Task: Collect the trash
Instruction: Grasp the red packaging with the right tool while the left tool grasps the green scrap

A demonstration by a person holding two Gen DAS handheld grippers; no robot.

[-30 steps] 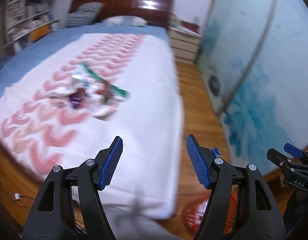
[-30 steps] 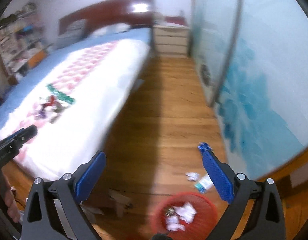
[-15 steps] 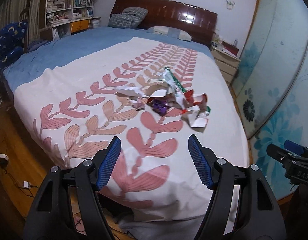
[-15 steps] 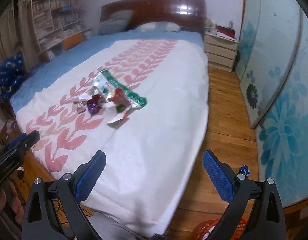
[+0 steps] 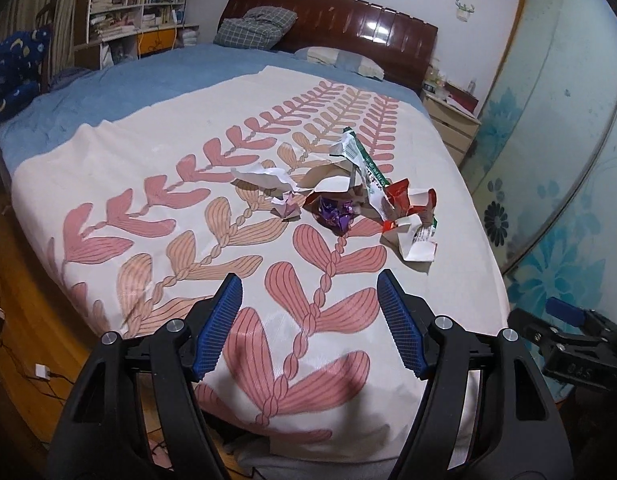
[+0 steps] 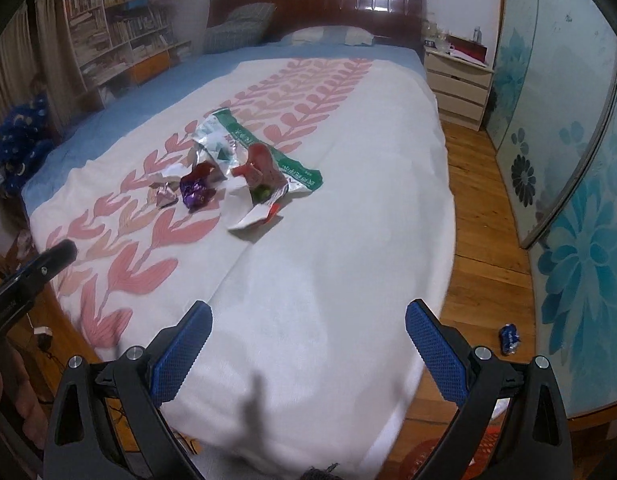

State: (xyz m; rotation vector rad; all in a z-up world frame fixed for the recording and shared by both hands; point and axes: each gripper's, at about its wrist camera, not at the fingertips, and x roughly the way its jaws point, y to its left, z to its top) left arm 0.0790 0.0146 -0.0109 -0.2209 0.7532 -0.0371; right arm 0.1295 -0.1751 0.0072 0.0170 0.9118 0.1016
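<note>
A heap of trash lies in the middle of the bed cover: a purple foil wrapper, a green-and-white packet, red-and-white wrappers and crumpled white paper. My left gripper hangs open over the foot of the bed, short of the heap, nothing between its blue pads. My right gripper is open too, over the white near corner, the heap ahead to the left. A red waste basket peeks out at the bottom of the right wrist view.
A small blue wrapper lies on the wooden floor right of the bed. Sliding doors with blue flowers line the right side. A nightstand, headboard and bookshelves stand beyond. Cables and a plug lie on the left floor.
Both views swung from the floor and basket beside the bed onto the bed itself. The trash heap has come nearer and more central. Both grippers stay open and empty.
</note>
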